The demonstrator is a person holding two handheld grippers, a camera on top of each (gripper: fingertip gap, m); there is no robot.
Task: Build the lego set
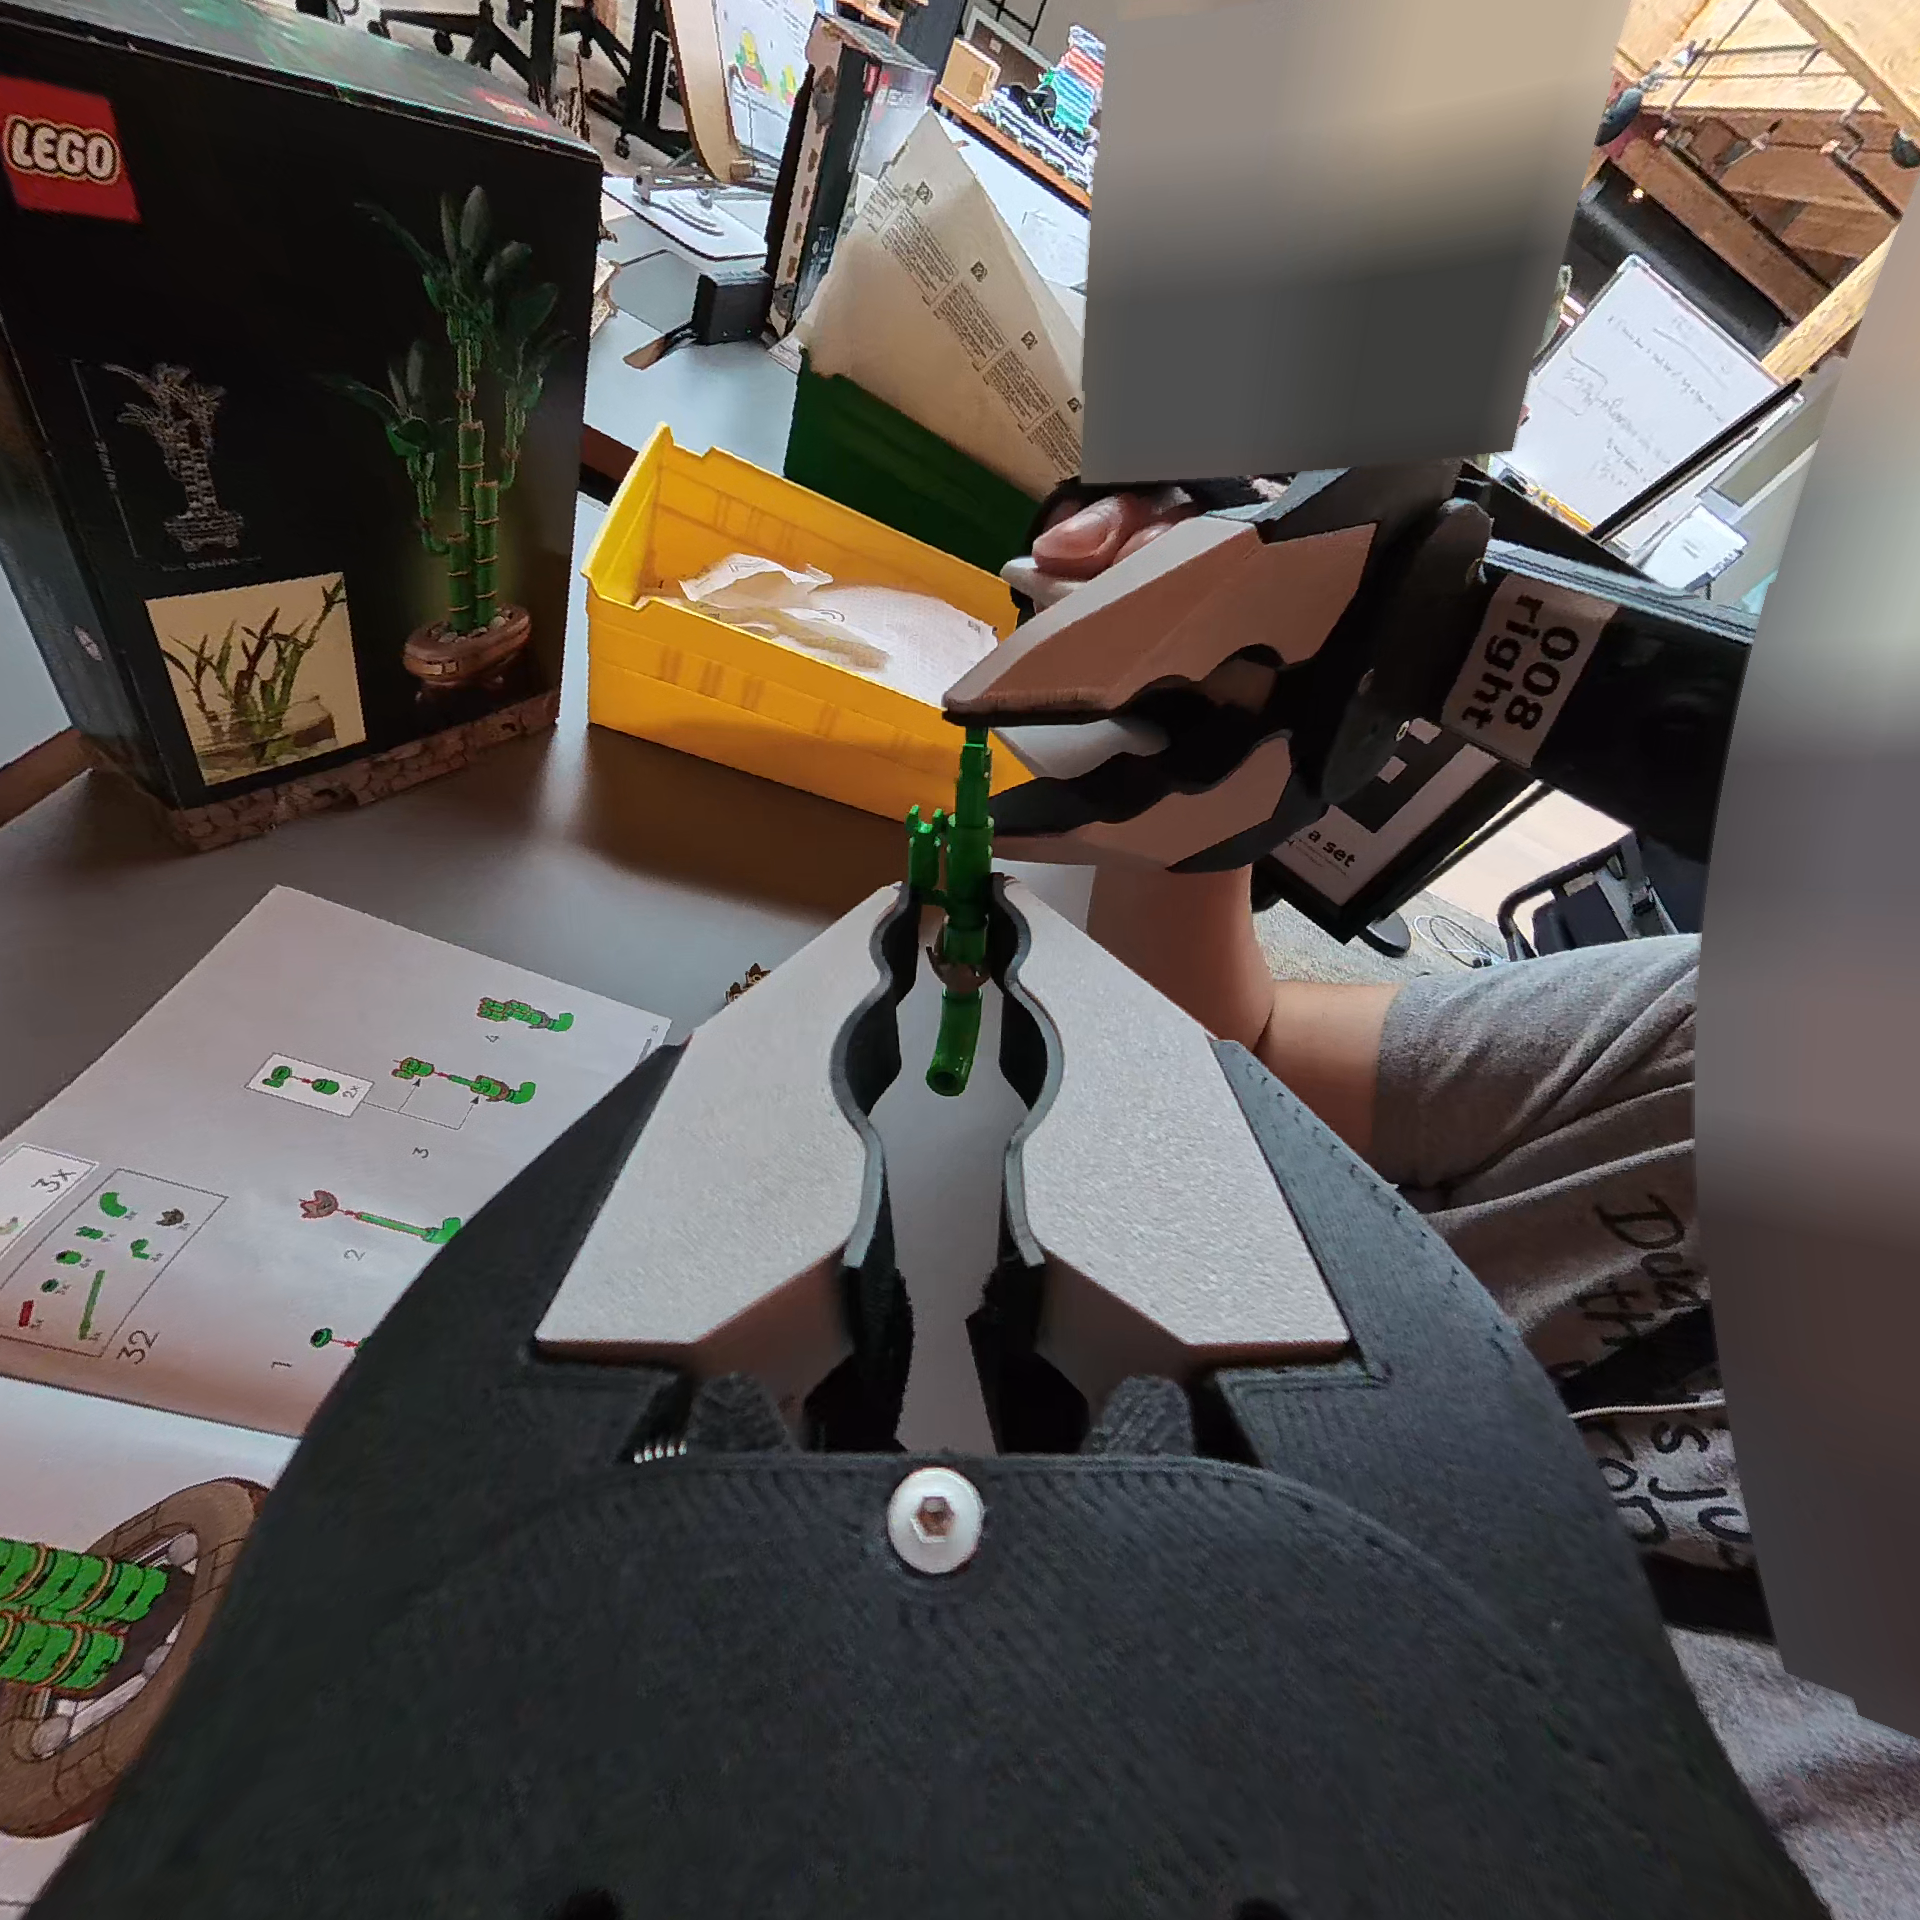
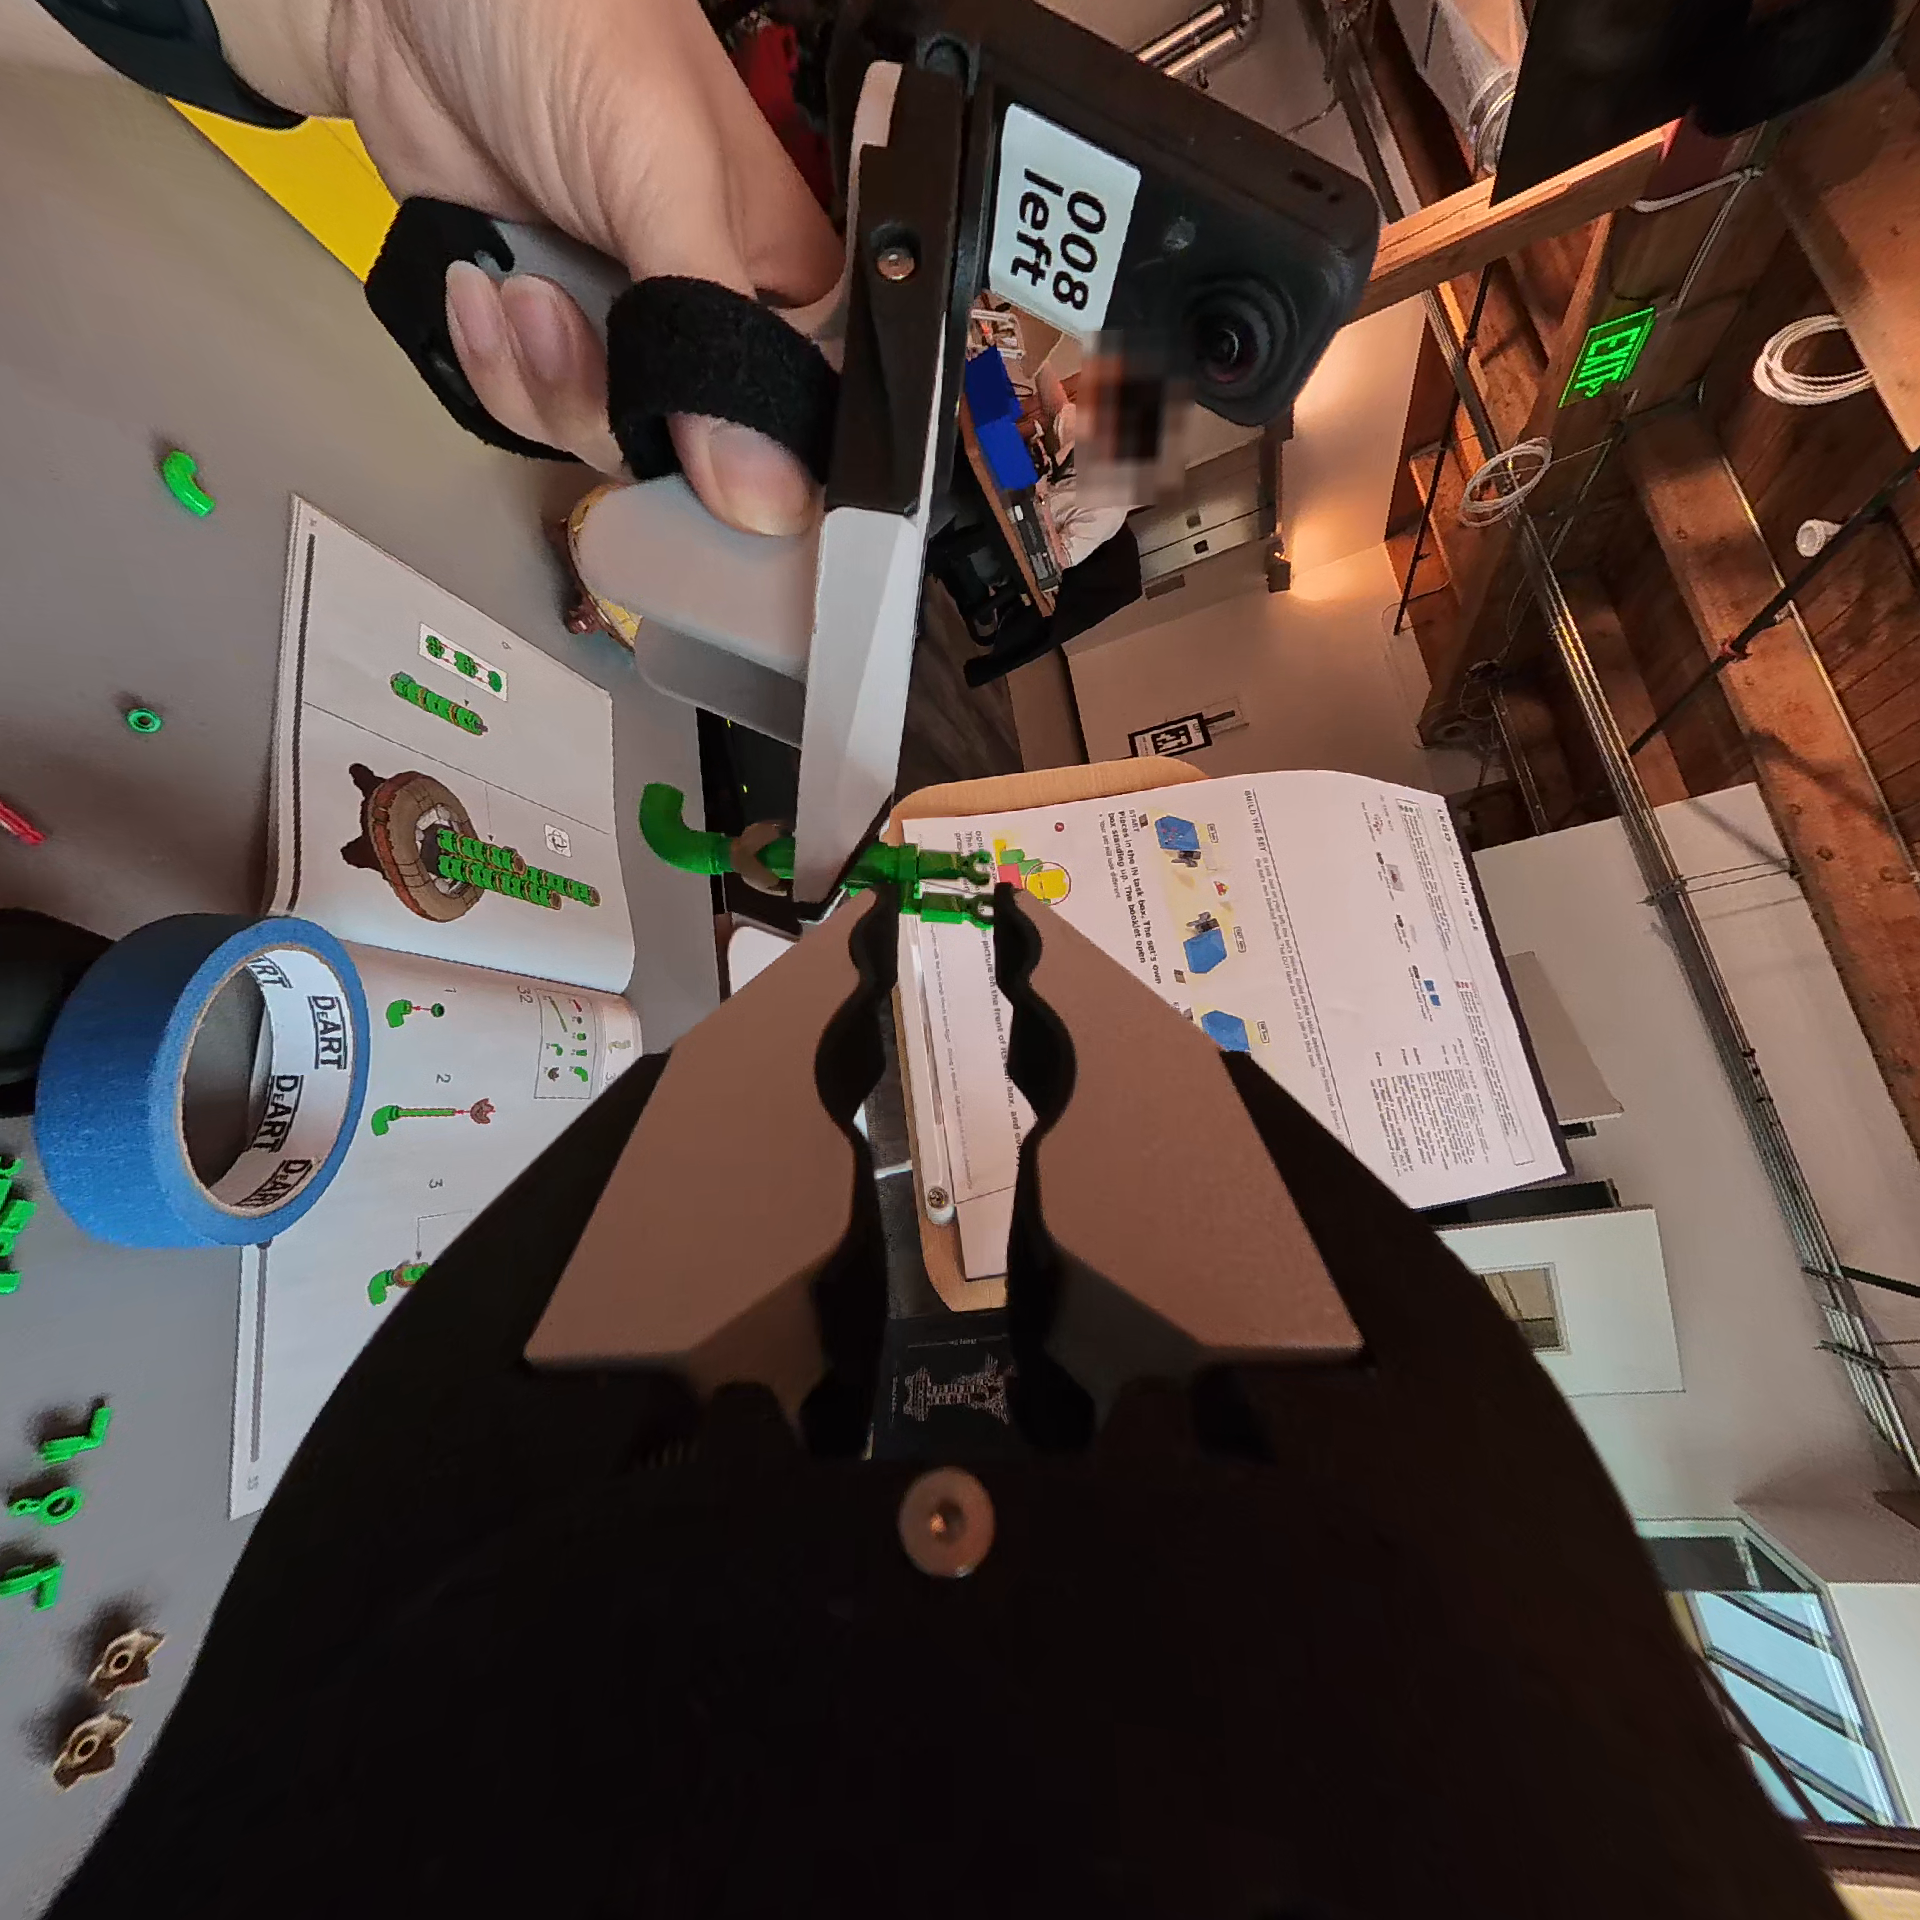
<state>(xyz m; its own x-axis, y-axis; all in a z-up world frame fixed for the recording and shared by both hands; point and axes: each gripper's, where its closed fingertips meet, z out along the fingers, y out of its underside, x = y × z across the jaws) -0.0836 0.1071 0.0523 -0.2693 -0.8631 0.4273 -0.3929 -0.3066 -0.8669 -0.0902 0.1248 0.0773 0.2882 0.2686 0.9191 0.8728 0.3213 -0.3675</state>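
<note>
Because both the left gripper (image 1: 954, 914) and right gripper (image 1: 971, 730) clamp one thin green stem (image 1: 964, 914) between their fingertips, uneven pressure may snap or separate it.

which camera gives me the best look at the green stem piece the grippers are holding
The left wrist view. The green stem stands nearly full length between the left gripper fingers, its open lower end showing. In the right wrist view the stem lies sideways, its middle hidden behind the left gripper's finger.

Writing shows on the black box (image 1: 281, 416), blue tape roll (image 2: 104, 1081) and green sign (image 2: 1605, 358).
</note>
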